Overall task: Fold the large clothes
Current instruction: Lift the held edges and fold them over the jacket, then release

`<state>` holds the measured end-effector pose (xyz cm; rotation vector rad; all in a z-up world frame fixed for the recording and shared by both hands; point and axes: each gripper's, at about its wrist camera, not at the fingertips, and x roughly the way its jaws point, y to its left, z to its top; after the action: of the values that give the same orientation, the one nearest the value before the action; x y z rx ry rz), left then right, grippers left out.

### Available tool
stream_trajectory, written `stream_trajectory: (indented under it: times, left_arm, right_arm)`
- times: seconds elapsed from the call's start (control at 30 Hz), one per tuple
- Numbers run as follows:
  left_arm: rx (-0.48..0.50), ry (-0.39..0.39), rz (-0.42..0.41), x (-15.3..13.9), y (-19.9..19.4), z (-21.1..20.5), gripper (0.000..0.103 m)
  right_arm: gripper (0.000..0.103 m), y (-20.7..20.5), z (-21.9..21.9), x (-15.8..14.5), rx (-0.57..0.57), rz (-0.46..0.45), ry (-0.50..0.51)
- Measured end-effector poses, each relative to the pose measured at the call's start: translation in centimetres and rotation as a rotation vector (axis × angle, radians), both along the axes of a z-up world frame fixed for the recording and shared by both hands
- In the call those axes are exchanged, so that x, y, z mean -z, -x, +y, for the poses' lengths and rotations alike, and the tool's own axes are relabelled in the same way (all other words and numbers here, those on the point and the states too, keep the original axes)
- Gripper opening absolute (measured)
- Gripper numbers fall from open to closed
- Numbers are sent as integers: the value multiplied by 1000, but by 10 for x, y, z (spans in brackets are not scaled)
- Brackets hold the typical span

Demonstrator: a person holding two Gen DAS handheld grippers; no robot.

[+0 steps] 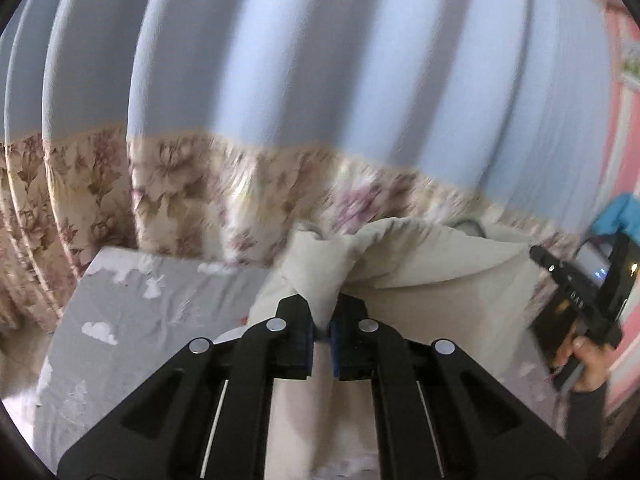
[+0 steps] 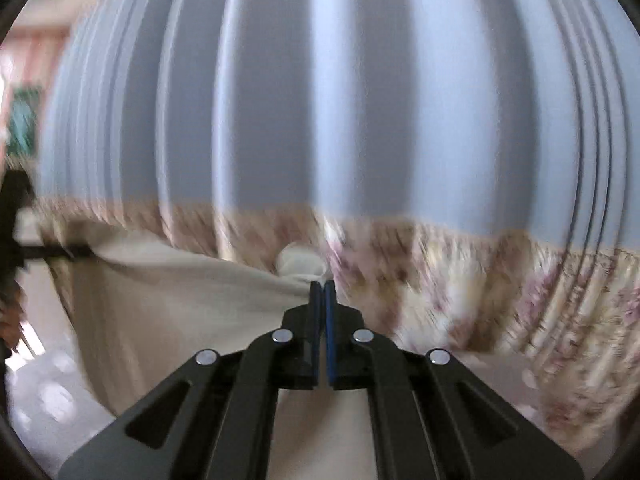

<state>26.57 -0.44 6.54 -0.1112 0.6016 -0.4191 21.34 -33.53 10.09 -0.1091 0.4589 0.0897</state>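
A large cream garment [image 1: 420,264] hangs stretched between both grippers, lifted above the bed. In the left wrist view my left gripper [image 1: 323,308] is shut on a bunched corner of it, with cloth puffing out past the tips. The right gripper [image 1: 576,296], held by a hand, stands at the far right edge of the cloth. In the right wrist view my right gripper [image 2: 322,288] is shut on the garment [image 2: 180,292], and a small knob of fabric pokes out beyond its blue pads. From there the cloth runs left to the left gripper [image 2: 76,254]. Both views are motion-blurred.
A blue pleated curtain [image 1: 320,60] with a floral lower border [image 1: 180,184] fills the background close behind. A bed with a grey cloud-print sheet [image 1: 140,304] lies below at the left. A pink wall [image 1: 624,160] and something blue [image 1: 616,208] are at the right.
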Motion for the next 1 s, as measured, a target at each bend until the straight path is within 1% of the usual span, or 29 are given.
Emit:
stream_trajectory:
  times: [0.03,0.07,0.1,0.13,0.17,0.2,0.23,0.27,0.3,0.33,0.37,0.4,0.47,0.5,0.53,0.57,0.6,0.63,0.67,0.7,0.73,0.77,0.8,0.83,0.87,0.9,0.93,0.97,1.0]
  left_arm:
    - [0,-40,45,15,-15,-5,8]
    - [-9,-83,106,36,-32,-11,18]
    - [-28,-174,192,68,-53,-20,31]
    - [-56,-256,267,98,-68,-23,37]
    - [-69,-296,316,115,-74,-21,40]
    - [-77,-313,364,131,-77,-13,40]
    - [-82,-294,379,138,-76,-3,43]
    - [-95,-255,378,140,-73,13,60]
    - [-112,-237,365,137,-68,24,76]
    - [-134,-224,340,132,-64,34,81]
    - [-163,-207,306,124,-58,48,87]
    - [-180,-193,291,118,-53,54,92]
    - [-194,-157,290,113,-48,66,95]
    - [-195,-130,297,114,-49,71,96]
    - [-186,-94,321,118,-47,72,96]
    - [-174,-80,343,124,-48,70,98]
    - [-151,-83,383,135,-49,64,98]
    - [-142,-106,409,143,-51,58,98]
    - [-141,-156,438,157,-53,47,95]
    - [-139,-213,458,171,-53,36,86]
    - [-131,-243,472,181,-52,28,79]
    - [-125,-254,482,188,-51,23,66]
    - [-124,-251,471,193,-47,21,57]
    - [-130,-262,455,194,-44,20,51]
    - [-140,-287,440,196,-41,20,41]
    - [-153,-301,431,198,-39,22,37]
    - [-160,-289,436,200,-38,26,37]
    - [-168,-268,449,201,-38,33,37]
    - [-173,-259,455,201,-38,38,38]
  right_arm:
    - [4,-20,0,21,14,111,29]
    - [6,-47,-3,56,27,287,37]
    - [6,-59,-8,81,37,401,30]
    - [6,-66,-16,110,40,518,4]
    - [6,-64,-23,119,42,541,-12]
    - [8,-56,-35,125,52,531,-38]
    - [21,-52,-43,125,60,519,-60]
    - [32,-44,-60,121,84,487,-116]
    - [52,-42,-73,121,100,467,-143]
    - [57,-38,-83,117,117,444,-167]
    - [57,-37,-93,112,130,422,-182]
    - [57,-39,-97,111,138,410,-189]
    - [60,-48,-100,112,134,401,-217]
    - [63,-57,-98,118,115,407,-233]
    - [65,-66,-93,126,94,423,-241]
    - [65,-76,-86,137,75,452,-231]
    - [65,-83,-78,147,61,484,-210]
    - [65,-91,-69,160,47,517,-178]
    - [62,-97,-58,175,36,537,-109]
    - [29,-100,-51,183,29,530,-60]
    - [8,-99,-43,184,35,492,-4]
    - [4,-93,-42,177,51,438,13]
    - [2,-86,-48,166,85,370,-2]
    - [2,-79,-61,156,138,311,-36]
    - [2,-73,-81,149,223,265,-80]
    - [2,-72,-96,151,275,270,-100]
    - [2,-73,-111,160,341,305,-102]
    - [1,-73,-119,165,398,319,-63]
    - [2,-72,-129,171,424,335,-52]
